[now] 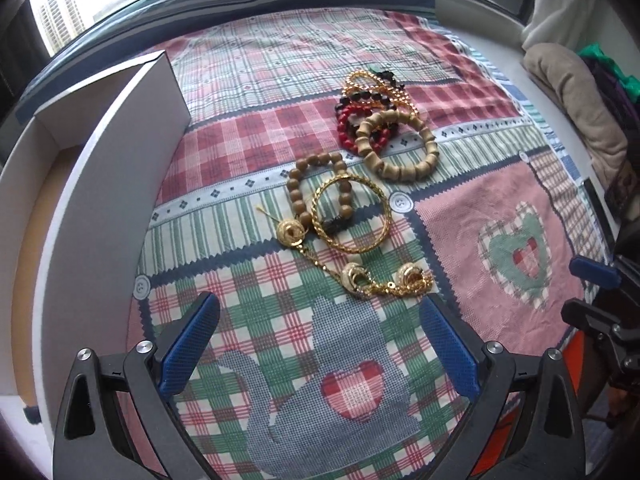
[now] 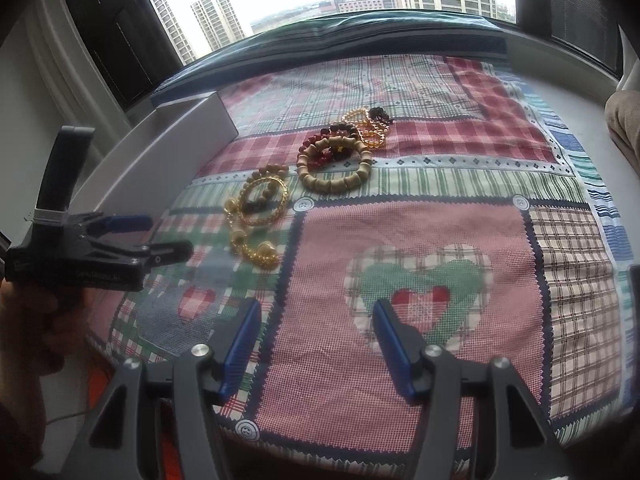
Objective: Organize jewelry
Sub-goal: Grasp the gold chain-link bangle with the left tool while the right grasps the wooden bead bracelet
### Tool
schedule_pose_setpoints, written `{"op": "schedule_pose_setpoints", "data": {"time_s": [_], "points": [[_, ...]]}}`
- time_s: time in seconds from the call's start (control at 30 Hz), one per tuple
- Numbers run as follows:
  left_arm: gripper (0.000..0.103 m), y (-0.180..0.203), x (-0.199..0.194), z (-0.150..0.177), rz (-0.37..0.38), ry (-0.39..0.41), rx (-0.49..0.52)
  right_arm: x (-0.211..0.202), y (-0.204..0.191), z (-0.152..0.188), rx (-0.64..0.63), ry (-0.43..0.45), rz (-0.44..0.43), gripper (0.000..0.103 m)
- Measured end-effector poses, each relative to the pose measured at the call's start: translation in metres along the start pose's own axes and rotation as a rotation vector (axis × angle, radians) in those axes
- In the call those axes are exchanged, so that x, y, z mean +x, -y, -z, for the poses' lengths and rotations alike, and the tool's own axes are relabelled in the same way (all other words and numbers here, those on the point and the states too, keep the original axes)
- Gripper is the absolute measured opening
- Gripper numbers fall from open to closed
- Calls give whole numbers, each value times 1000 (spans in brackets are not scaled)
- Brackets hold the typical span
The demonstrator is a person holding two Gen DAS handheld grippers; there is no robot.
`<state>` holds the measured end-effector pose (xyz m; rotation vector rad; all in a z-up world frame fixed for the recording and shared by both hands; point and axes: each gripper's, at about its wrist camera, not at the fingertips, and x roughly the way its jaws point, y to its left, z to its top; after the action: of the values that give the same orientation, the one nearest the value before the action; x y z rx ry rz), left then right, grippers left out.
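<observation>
Jewelry lies in a loose pile on a patchwork cloth [image 1: 460, 92]. A gold chain with ball pendants [image 1: 352, 276] lies nearest, just ahead of my open, empty left gripper [image 1: 320, 312]. Behind it lie a gold twisted bangle [image 1: 352, 216], a brown bead bracelet [image 1: 316, 184], a tan wooden bracelet [image 1: 400, 148], red and dark beads [image 1: 352, 120] and a gold bead strand [image 1: 376, 84]. The pile shows in the right wrist view [image 2: 320, 160] too. My right gripper [image 2: 316, 312] is open and empty over a heart patch [image 2: 420, 284], well short of the pile.
An open white box [image 1: 100, 168] stands at the cloth's left edge, also in the right wrist view [image 2: 188, 136]. The left gripper [image 2: 160, 236] shows from the side there. A beige cushion [image 1: 576, 108] lies at the right. A window runs along the back.
</observation>
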<state>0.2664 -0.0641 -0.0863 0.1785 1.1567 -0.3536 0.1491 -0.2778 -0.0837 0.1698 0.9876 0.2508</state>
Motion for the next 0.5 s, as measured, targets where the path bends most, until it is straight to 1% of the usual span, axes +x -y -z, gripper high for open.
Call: {"op": "schedule_pose_setpoints", "data": {"time_s": [0.1, 0.17, 0.23, 0.27, 0.3, 0.37, 0.43, 0.5], "points": [[100, -4, 7, -26, 14, 7, 28, 1, 4, -8, -7, -2, 6, 59], [98, -7, 18, -40, 21, -10, 43, 4, 7, -14, -6, -9, -7, 59], [90, -10, 33, -52, 28, -47, 43, 9, 14, -24, 22, -31, -55, 59], [83, -13, 40, -57, 33, -69, 38, 13, 21, -30, 49, -48, -79, 59], [78, -14, 45, -61, 44, -86, 31, 17, 28, -37, 80, -66, -97, 59], [75, -15, 52, -68, 60, -98, 26, 29, 42, -51, 136, -112, -115, 59], [71, -9, 57, -73, 56, -102, 57, 38, 54, -64, 173, -136, -122, 59], [62, -4, 63, -76, 49, -118, 95, 47, 61, -75, 189, -162, -114, 59]]}}
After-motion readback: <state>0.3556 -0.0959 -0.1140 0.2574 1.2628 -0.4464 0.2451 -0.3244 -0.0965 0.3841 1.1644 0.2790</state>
